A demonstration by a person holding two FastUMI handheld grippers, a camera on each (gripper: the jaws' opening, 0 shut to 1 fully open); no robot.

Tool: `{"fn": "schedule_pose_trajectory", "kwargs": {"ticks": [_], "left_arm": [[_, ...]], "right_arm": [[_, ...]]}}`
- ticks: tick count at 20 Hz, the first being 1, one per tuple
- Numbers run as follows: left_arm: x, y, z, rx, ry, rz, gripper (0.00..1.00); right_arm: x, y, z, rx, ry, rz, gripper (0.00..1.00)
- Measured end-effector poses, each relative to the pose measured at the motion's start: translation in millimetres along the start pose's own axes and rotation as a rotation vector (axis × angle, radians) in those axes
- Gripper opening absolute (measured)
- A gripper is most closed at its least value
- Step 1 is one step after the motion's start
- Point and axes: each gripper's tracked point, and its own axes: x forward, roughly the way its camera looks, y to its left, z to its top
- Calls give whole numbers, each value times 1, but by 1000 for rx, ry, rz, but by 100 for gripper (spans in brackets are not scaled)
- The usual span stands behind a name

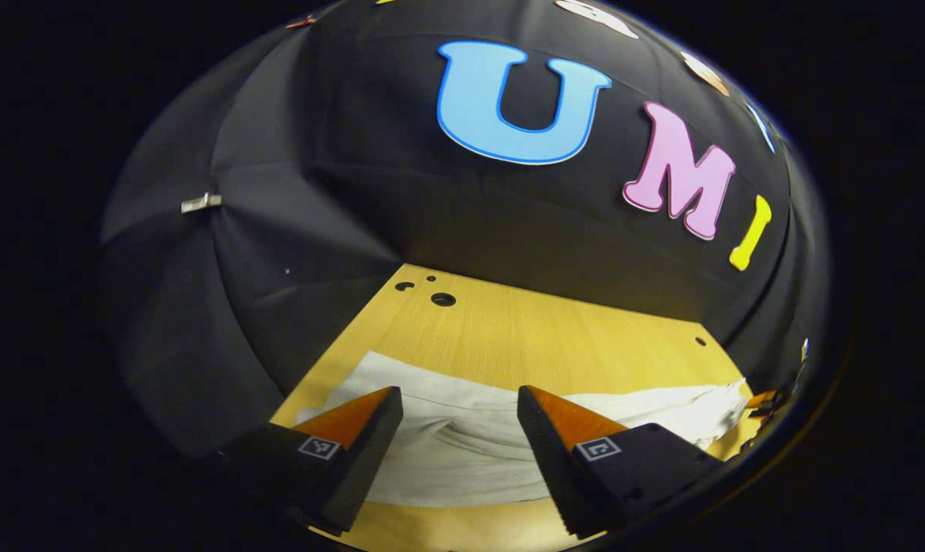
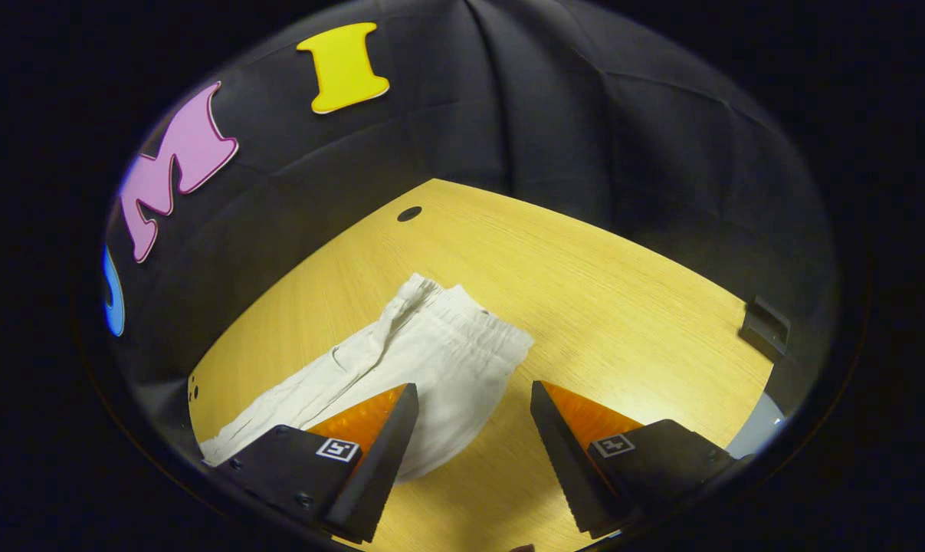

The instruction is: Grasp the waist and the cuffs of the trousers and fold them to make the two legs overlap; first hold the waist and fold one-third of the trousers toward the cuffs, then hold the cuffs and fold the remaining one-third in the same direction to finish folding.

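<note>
The trousers (image 2: 401,360) lie flat below both grippers, their legs apparently already overlapped. The left gripper (image 1: 460,452) and right gripper (image 2: 473,452) hang open, holding nothing. Both thirds probably remain unfolded.

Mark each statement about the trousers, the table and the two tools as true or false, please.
1. The white trousers lie on a wooden table. True.
2. The right tool is shut on the waistband. False: its jaws stand open, holding nothing.
3. The left tool is open above the white cloth. True.
4. The trousers hang over the table's edge. False: in the right gripper view they rest flat on the tabletop.
5. The elastic waistband is gathered in small pleats. True.
6. The table is covered by a black cloth. False: its wood surface is bare.
</note>
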Motion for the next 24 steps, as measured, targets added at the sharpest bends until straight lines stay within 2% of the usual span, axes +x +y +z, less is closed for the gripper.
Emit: {"fn": "schedule_pose_trajectory", "kwargs": {"ticks": [5, 10, 13, 14, 15, 16, 17, 19, 21, 24], "left_arm": [[-3, 3, -26, -93, 48, 5, 95], [-14, 14, -65, -153, 146, 32, 96], [-24, 20, -96, -205, 214, 51, 96], [-26, 20, -107, -230, 235, 57, 96], [-29, 19, -116, -264, 257, 60, 96], [-28, 17, -126, -298, 274, 63, 95], [-27, 16, -134, -331, 287, 68, 96], [-20, 14, -149, -394, 311, 89, 95], [-10, 16, -154, -449, 317, 108, 96], [9, 23, -142, -455, 283, 133, 96]], "right_arm": [[29, -2, 3, 71, 20, -23, 94], [45, 3, -4, 37, 35, -33, 94], [49, -4, -5, 65, 45, -64, 93], [51, -5, -4, 78, 51, -68, 70], [52, -2, -5, 98, 65, -48, 68], [59, 1, -12, 133, 97, -24, 34], [61, -1, -5, 175, 89, -17, 11], [54, 0, -7, 225, 79, -7, 10], [55, -1, -8, 177, 68, -4, 9], [54, -1, -8, 124, 69, 0, 10]]}}
